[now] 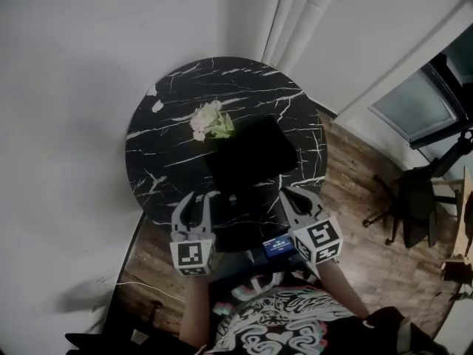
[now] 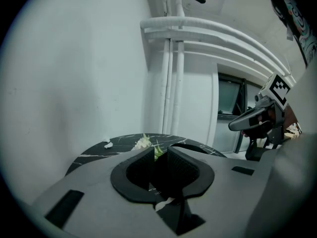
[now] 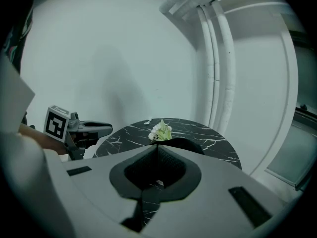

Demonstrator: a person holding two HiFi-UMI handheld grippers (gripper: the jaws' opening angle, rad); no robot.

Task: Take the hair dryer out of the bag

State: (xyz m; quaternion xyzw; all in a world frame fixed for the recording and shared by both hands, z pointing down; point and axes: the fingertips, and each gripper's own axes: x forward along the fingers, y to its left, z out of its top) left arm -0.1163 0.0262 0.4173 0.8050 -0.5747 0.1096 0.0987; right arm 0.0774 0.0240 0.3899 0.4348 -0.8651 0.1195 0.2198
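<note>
A black bag (image 1: 251, 157) lies in the middle of the round black marble table (image 1: 170, 154); the hair dryer is not visible. My left gripper (image 1: 197, 200) hovers over the table's near edge, left of the bag, its jaws a narrow gap apart with nothing between them. My right gripper (image 1: 297, 196) is at the bag's near right corner, jaws shut and empty. In the left gripper view the bag (image 2: 192, 146) shows just behind the left gripper (image 2: 159, 158), and the right gripper (image 2: 233, 126) hangs at the right. In the right gripper view the bag (image 3: 187, 144) sits beyond the right gripper (image 3: 157, 148).
A small bunch of pale flowers (image 1: 211, 122) lies on the table just behind the bag. White scraps (image 1: 157, 106) sit near the far left rim. A white wall and curtain (image 1: 303, 13) stand behind; an office chair (image 1: 410, 198) stands on the wooden floor at the right.
</note>
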